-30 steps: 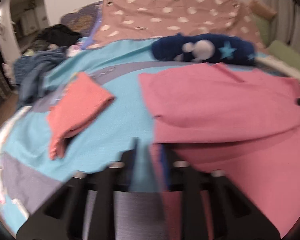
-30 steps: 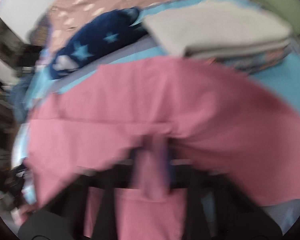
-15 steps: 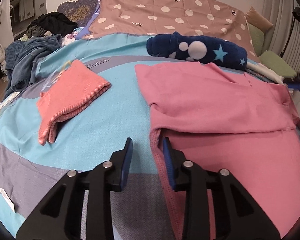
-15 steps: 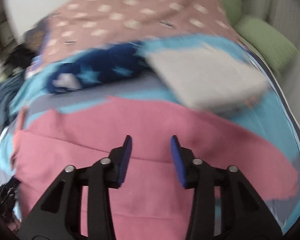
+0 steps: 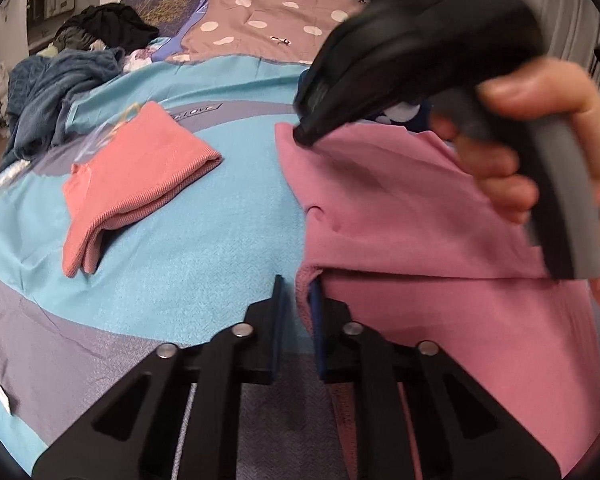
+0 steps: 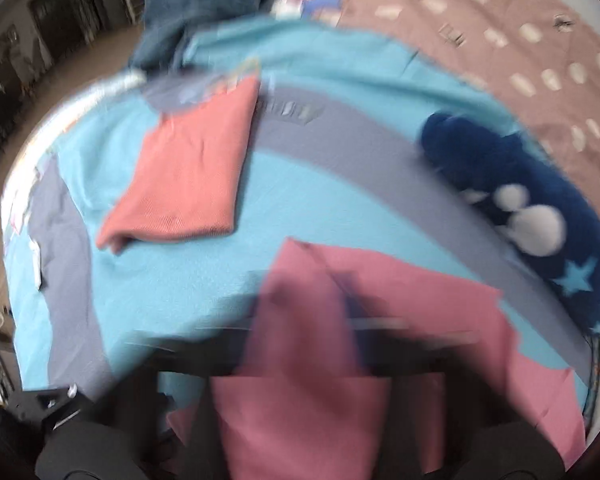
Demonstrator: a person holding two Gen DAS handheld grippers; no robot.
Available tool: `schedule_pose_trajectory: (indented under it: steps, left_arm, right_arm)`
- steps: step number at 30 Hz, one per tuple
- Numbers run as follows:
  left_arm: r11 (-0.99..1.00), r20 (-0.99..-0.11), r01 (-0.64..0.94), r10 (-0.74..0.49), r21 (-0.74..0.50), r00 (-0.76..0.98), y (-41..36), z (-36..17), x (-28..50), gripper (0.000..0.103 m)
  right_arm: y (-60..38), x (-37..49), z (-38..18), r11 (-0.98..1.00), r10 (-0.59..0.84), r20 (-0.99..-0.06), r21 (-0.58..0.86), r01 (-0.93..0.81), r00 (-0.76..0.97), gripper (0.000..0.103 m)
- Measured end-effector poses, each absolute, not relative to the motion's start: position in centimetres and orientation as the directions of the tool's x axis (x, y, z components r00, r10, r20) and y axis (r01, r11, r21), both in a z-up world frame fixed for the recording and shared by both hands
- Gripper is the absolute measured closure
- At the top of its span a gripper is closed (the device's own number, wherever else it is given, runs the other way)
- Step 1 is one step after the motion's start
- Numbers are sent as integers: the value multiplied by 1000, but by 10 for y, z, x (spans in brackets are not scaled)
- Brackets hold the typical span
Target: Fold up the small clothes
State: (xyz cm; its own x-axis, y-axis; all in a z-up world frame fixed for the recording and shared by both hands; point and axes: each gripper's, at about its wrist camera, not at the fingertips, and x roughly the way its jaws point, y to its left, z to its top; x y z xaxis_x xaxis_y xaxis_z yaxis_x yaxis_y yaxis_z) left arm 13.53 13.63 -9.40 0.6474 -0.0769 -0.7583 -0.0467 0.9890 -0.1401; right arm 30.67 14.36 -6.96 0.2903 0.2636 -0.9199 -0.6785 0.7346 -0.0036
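A pink garment lies spread on the blue bed cover, its upper part folded down over the lower. My left gripper is at the near left hem. Its jaws are closing, with the hem between them against the right pad and a sliver of bed showing beside the left pad. My right gripper, held by a hand, is shut on the garment's far left corner. In the blurred right wrist view, the pink garment drapes over the right gripper.
A folded salmon garment lies to the left on the bed. A navy starred fleece lies beyond the pink garment. Behind it is a dotted brown cover. A heap of dark clothes fills the far left corner.
Both grippers opened half a second ago and have narrowed again. The right gripper has swept left across the pink garment into the left wrist view, now shut on its far left corner.
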Motion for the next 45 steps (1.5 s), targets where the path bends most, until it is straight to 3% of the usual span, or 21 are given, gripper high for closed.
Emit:
schedule_pose_trajectory:
  steps: [4,8,9,11,13,16,18,19,23,27,28,29,30,31,34,38,41,42,43,44,45]
  left_arm:
    - [995,-755,-59,-22,-81,655,129,-95,133,95]
    - [995,-752,-53,-26,-81,658,129,-95,132,95]
    - [995,-753,-53,-31,-87,657,130,-95,131,95]
    - [996,-755,-52,-26,-79,655,128,-95,131,95]
    - [997,-754,-50,-9,-55,657,125,-95,131,95]
    - [998,-753,-50,-3,-47,658,124,-95,131,95]
    - [997,-752,-50,-9,-55,659,126,-95,131,95]
    - [997,-752,-50,-10,-57,659,127,-95,131,95]
    - [998,-752,-53,14,-28,659,124,-95,131,96]
    - [998,-749,-50,16,-23,662,125,-93,128,96]
    - [998,-746,-46,7,-32,665,126,-92,126,97]
    - [998,-742,-43,-3,-44,671,128,-90,123,97]
    - [998,-737,-44,-10,-54,676,131,-87,118,97]
    - [997,-733,-48,-9,-57,680,133,-84,114,97]
    - [993,-699,-21,-68,-117,712,140,-69,106,97]
    - [982,-658,89,-180,-169,731,122,-49,119,97]
    - [973,-708,164,-231,-163,667,91,-61,149,94]
    - [982,-764,147,-182,-114,619,81,-78,165,90]
    - [989,-801,126,-134,-73,583,75,-92,173,89]
    - [991,-791,118,-118,-58,600,72,-97,175,89]
    - [992,-780,118,-104,-39,618,69,-95,173,89]
  right_arm:
    - [164,323,-89,781,190,-884,-128,-611,427,103]
    - [144,344,-84,819,324,-892,98,-566,314,100]
    - [133,345,-76,813,370,-888,166,-558,274,93]
    - [119,343,-64,785,426,-878,239,-571,219,33]
    - [119,338,-60,774,422,-877,217,-595,229,41]
    - [141,328,-72,749,362,-909,153,-645,205,82]
    - [158,322,-84,735,317,-924,97,-671,213,88]
    - [164,320,-84,734,299,-920,53,-677,252,101]
    - [165,343,-86,814,301,-911,91,-573,283,101]
    - [145,350,-81,805,411,-874,214,-553,260,100]
    - [136,348,-74,806,442,-852,240,-542,280,95]
    - [121,343,-64,810,465,-830,258,-527,308,75]
    - [109,338,-57,810,472,-823,263,-523,316,61]
    - [96,330,-50,804,481,-816,264,-532,321,57]
    - [39,288,-30,779,512,-781,247,-576,357,61]
    - [-78,226,-34,807,555,-703,326,-493,443,60]
    - [-138,209,-59,853,502,-755,353,-384,421,60]
    - [-160,208,-76,897,426,-805,318,-307,413,62]
    - [-180,208,-90,926,369,-833,288,-245,414,91]
    - [-198,205,-93,920,389,-816,325,-218,427,97]
    - [-210,203,-92,915,403,-810,355,-191,426,95]
